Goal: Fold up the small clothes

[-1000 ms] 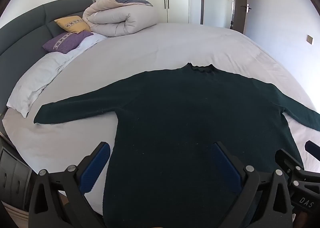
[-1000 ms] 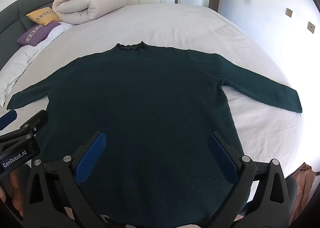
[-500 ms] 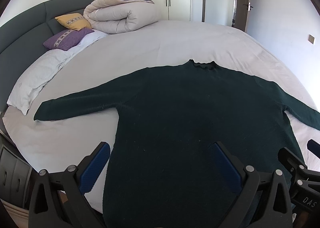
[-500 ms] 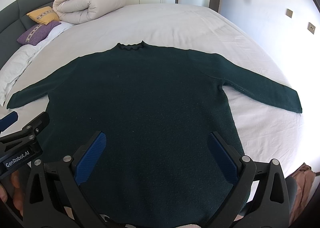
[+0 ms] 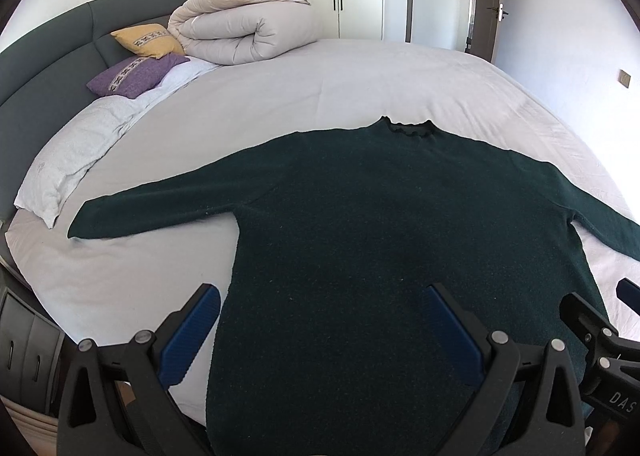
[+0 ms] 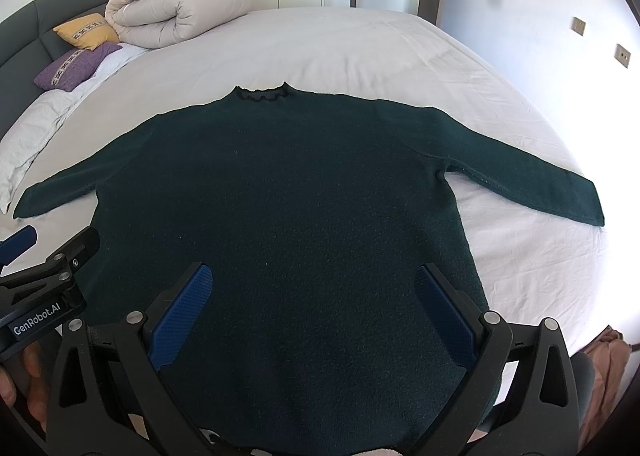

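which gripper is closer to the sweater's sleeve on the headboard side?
Left. The left gripper hovers open over the dark green knit sweater hem, on that sleeve's side; the right gripper hovers open further toward the opposite sleeve.

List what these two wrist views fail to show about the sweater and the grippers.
- Sweater bottom hem: in both views, hidden behind the gripper frames at the lower edge.
- Its right sleeve end: cut off by the left wrist view's edge; the right wrist view shows it whole.
- Right gripper in the left wrist view: only partly visible at the edge.
- Left gripper in the right wrist view: one finger cut off.
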Tool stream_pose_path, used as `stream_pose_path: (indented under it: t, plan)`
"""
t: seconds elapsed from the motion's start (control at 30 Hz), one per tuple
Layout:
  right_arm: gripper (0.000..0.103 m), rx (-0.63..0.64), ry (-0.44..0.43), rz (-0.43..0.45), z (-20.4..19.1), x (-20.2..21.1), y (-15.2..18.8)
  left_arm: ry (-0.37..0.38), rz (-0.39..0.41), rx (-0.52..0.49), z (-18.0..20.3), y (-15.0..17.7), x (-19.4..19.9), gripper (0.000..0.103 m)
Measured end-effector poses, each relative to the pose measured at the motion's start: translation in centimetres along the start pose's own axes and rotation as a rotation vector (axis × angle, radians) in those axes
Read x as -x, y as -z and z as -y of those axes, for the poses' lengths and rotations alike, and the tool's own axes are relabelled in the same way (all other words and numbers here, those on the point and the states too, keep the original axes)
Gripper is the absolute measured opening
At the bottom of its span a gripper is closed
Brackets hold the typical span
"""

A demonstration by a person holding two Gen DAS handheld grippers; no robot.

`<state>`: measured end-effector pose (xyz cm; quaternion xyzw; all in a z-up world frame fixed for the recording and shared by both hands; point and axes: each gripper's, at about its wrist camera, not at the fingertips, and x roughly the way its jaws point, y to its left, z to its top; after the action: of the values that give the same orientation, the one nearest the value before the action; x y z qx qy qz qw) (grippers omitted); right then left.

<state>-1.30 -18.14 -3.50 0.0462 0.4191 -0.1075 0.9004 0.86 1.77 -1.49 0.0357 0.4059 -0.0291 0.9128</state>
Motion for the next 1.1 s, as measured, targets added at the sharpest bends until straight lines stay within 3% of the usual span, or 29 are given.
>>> stream_pose_path:
  t: [1.1]
  plan:
    - [0.103,0.001,-0.001,-0.001,-0.07,-0.02,0.03,0.004,-0.006,0.002,-0.19,0.18,-0.04,0.103]
